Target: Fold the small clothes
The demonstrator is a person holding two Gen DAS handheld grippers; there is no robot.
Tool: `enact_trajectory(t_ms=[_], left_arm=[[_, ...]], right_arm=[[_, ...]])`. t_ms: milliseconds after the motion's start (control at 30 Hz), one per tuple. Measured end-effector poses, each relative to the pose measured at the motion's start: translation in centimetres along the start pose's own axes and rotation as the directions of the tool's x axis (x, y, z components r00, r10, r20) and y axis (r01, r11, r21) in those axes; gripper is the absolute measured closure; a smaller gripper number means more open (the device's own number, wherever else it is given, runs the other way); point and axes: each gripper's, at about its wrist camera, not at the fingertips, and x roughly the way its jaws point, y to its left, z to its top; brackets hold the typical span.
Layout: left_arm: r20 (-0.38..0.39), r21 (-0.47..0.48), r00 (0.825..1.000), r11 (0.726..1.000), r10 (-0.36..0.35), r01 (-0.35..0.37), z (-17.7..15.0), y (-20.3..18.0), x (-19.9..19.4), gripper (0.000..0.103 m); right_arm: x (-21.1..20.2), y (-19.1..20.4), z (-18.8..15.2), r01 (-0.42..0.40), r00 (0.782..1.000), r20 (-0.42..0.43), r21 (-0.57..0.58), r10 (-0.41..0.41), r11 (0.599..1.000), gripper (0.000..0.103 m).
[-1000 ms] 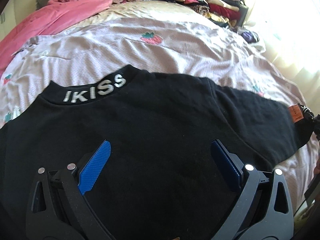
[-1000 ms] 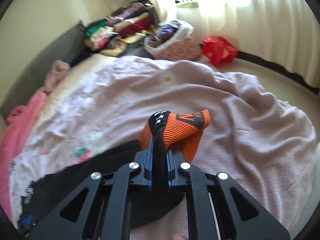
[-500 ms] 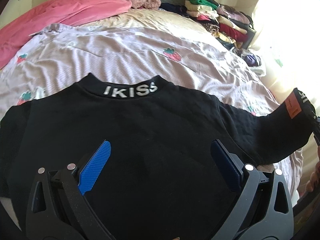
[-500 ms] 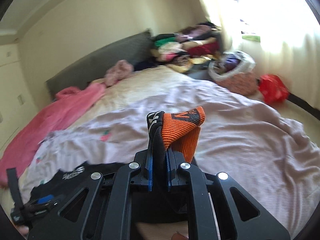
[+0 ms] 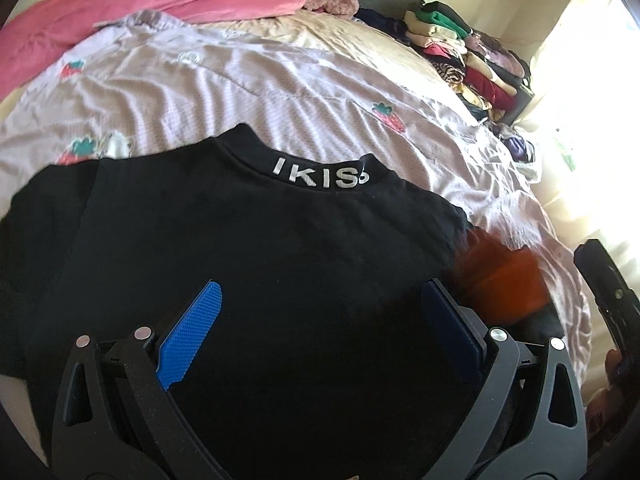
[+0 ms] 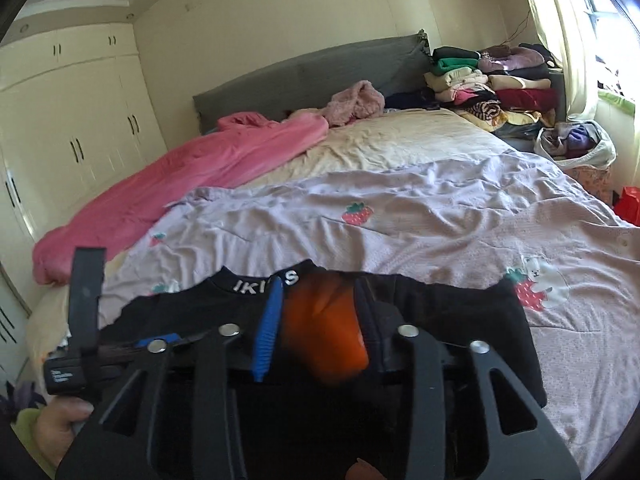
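A black sweater with an "IKISS" collar lies flat on the lilac strawberry sheet. My left gripper hovers open over the sweater's body with nothing between its pads. The sleeve's orange cuff appears blurred at the sweater's right side. In the right wrist view the same orange cuff sits between the parted fingers of my right gripper, whose jaws are opening. The cuff hangs over the sweater, just below the collar.
A pink blanket lies along the bed's far left, with a fluffy pink garment by the grey headboard. Stacks of folded clothes, a clothes basket and a red bag stand at the right. A hand shows at lower left.
The right gripper swung the sleeve with its orange cuff in over the sweater's body, and its jaws parted from shut. The left gripper drifted sideways over the sweater, still open.
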Motion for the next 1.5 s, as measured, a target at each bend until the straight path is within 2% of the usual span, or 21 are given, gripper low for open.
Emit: enact_trajectory(t_ms=[100,167,233,267,300,367,467,533,600,633,667,733,833,933,1100,1500], left_arm=[[-0.008,-0.018,0.999,0.999,-0.048,0.048,-0.3,0.0,0.0,0.009],[-0.025,-0.009,0.996,0.997,-0.081,0.081,-0.6,-0.8,0.1,0.009],[-0.049,-0.012,0.992,0.993,-0.117,0.116,-1.0,-1.6,0.6,0.016],[-0.071,-0.013,0.989,0.991,-0.132,0.132,-1.1,-2.1,1.0,0.025],[-0.092,-0.011,0.986,0.990,-0.140,0.140,-1.3,-2.6,1.5,0.034],[-0.141,-0.020,0.976,0.986,-0.169,0.168,-1.7,-3.6,2.6,0.044],[-0.191,-0.053,0.960,0.979,-0.206,0.199,-2.3,-4.8,4.2,0.045],[-0.182,-0.037,0.966,0.983,-0.185,0.181,-2.3,-5.7,4.9,0.047],[-0.172,-0.027,0.972,0.987,-0.162,0.160,-2.3,-6.3,5.3,0.074],[-0.166,-0.019,0.975,0.989,-0.145,0.144,-2.3,-6.5,5.4,0.084],[-0.168,-0.020,0.971,0.985,-0.172,0.171,-2.2,-6.5,5.5,0.098],[-0.150,-0.022,0.968,0.979,-0.201,0.200,-1.9,-6.4,4.9,0.099],[-0.065,0.081,0.984,0.982,-0.168,0.173,-1.3,-6.9,2.3,0.099],[-0.014,0.090,0.982,0.978,-0.190,0.191,-0.3,-6.0,-0.4,0.099],[0.068,0.076,0.985,0.986,-0.156,0.151,1.0,-3.1,-3.6,0.099],[0.125,-0.033,0.989,0.996,-0.077,0.081,2.4,3.5,-6.5,0.099]], right_arm=[[-0.9,-1.5,0.5,0.050,0.999,0.015,0.033,-0.051,0.998,0.061],[-0.6,-2.9,0.4,0.134,0.991,-0.016,0.039,-0.134,0.990,0.060],[0.2,-4.1,0.0,0.212,0.975,-0.070,0.025,-0.210,0.977,0.060],[0.6,-4.6,-0.3,0.230,0.969,-0.094,0.027,-0.227,0.973,0.059],[1.0,-5.0,-0.5,0.235,0.967,-0.112,0.033,-0.231,0.971,0.059],[1.4,-6.0,-1.0,0.249,0.960,-0.144,0.056,-0.239,0.967,0.059],[1.3,-6.6,-1.2,0.256,0.959,-0.146,0.069,-0.244,0.964,0.059],[1.1,-6.8,-1.2,0.258,0.959,-0.141,0.076,-0.246,0.963,0.059],[1.0,-7.1,-1.1,0.259,0.959,-0.140,0.083,-0.246,0.962,0.059],[1.0,-7.2,-1.1,0.258,0.959,-0.141,0.088,-0.245,0.962,0.059],[1.0,-7.3,-1.0,0.259,0.959,-0.142,0.092,-0.245,0.961,0.059],[1.0,-7.7,-1.0,0.263,0.958,-0.144,0.099,-0.247,0.960,0.059],[1.0,-8.6,-1.0,0.273,0.955,-0.150,0.123,-0.255,0.954,0.059],[0.6,-9.6,-1.1,0.299,0.949,-0.148,0.146,-0.278,0.943,0.059],[0.2,-10.3,-1.0,0.325,0.942,-0.139,0.158,-0.305,0.932,0.059],[0.3,-7.7,-0.7,0.283,0.956,-0.105,0.090,-0.274,0.955,0.059]])
